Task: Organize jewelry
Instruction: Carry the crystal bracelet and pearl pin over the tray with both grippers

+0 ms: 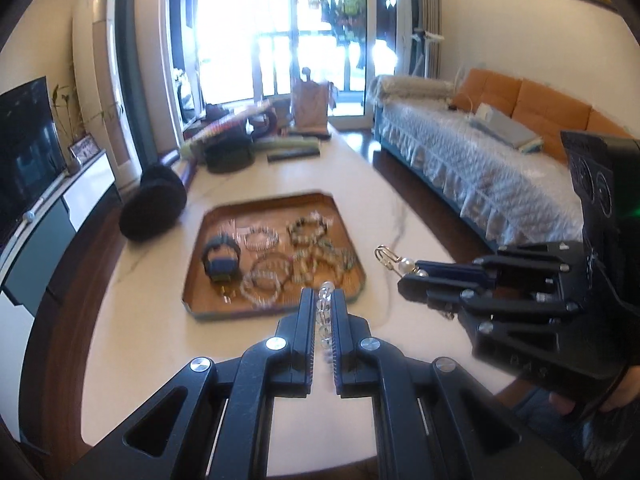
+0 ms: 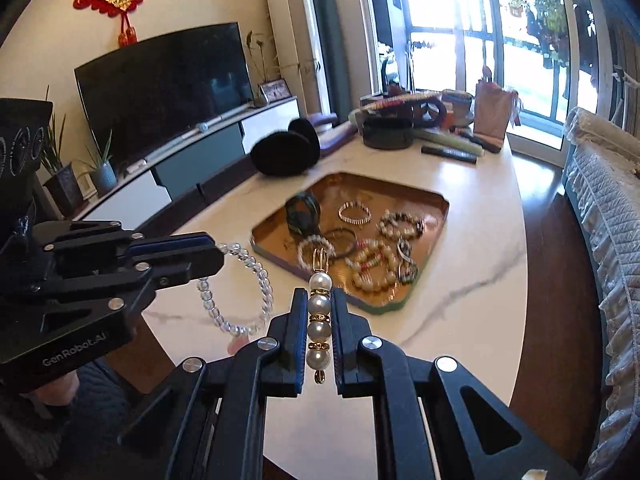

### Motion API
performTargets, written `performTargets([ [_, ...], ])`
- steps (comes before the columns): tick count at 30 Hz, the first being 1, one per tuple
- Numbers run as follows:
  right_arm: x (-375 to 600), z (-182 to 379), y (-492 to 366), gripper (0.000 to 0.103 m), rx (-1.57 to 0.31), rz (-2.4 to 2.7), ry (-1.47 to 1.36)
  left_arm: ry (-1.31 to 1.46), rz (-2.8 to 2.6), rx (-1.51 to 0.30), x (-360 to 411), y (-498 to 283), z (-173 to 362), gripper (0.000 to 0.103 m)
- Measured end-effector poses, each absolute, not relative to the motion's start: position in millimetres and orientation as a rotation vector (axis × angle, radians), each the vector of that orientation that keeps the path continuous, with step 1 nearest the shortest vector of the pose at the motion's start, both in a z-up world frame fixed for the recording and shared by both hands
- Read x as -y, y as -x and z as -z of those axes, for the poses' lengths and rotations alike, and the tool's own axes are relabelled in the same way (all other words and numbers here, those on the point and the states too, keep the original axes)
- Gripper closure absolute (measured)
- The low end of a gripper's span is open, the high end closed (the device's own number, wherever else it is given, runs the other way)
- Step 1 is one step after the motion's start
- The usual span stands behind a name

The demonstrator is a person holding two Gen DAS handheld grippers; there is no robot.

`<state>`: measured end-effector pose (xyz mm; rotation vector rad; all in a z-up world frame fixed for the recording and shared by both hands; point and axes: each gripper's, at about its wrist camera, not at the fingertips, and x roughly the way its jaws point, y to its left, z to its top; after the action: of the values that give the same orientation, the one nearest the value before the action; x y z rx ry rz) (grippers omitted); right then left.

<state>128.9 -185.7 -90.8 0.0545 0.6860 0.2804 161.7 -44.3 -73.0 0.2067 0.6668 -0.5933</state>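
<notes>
1. The left gripper (image 1: pixel 323 300) has its jaws drawn narrow on a clear-bead bracelet (image 2: pixel 236 288); from the right wrist view the loop hangs free below the fingers, over the near edge of the table, with a small pink piece at its lowest point.
2. The right gripper (image 2: pixel 319 308) is clamped narrow on a pearl pin (image 2: pixel 319 320), a row of pearls with gold spacers and a gold clip sticking out past the fingertips.
3. Both pieces are held in the air, short of the copper tray (image 2: pixel 436 216), which sits on the white marble table (image 2: pixel 472 312) just ahead of the grippers.
4. The tray already carries a good pile: a dark watch (image 1: pixel 221 260) standing at its left side, plus several beaded bracelets (image 2: pixel 374 266), some overlapping at the near right. I would judge the job well along, with these two pieces yet to go in.
5. Room inside the tray looks best at the far end, where bare copper shows; the near half is crowded.
6. The tray has a low raised rim, so anything lowered in has to clear it first, and the dangling loop could catch on the near corner.
7. The two grippers are close beside one another, so going in one at a time seems wise.
8. The black earmuffs (image 2: pixel 288 152) and the clutter at the far end of the table are well apart from the tray and out of the way.
</notes>
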Motion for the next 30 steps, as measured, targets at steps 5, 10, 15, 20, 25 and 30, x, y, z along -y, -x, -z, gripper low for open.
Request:
performTargets([
  [5,185.7,44.5,-131.5,0.093,-0.606,-0.276,-0.071,-0.151,0.587,-0.592,38.3,-169.6,30.0,0.096],
  [10,180.8,-9.6,-133.1,0.093,-0.515,-0.279,-0.069,-0.063,0.600,-0.504,24.9,-178.4,-19.2,0.096],
  [15,182.1,-28.7,-152.9,0.093,-0.496,-0.280,-0.093,-0.023,0.592,-0.455,23.3,-195.3,-48.2,0.096],
  [20,188.1,-17.0,-184.9,0.093,-0.529,-0.291,-0.137,0.035,0.591,-0.505,29.2,-236.0,-37.4,0.096],
  [25,191.4,16.8,-214.9,0.093,-0.580,-0.298,-0.189,0.023,0.539,-0.572,43.6,-275.8,3.4,0.096],
  [30,197.6,57.0,-248.2,0.093,-0.655,-0.300,-0.215,0.044,0.514,-0.676,58.7,-319.8,52.4,0.096],
])
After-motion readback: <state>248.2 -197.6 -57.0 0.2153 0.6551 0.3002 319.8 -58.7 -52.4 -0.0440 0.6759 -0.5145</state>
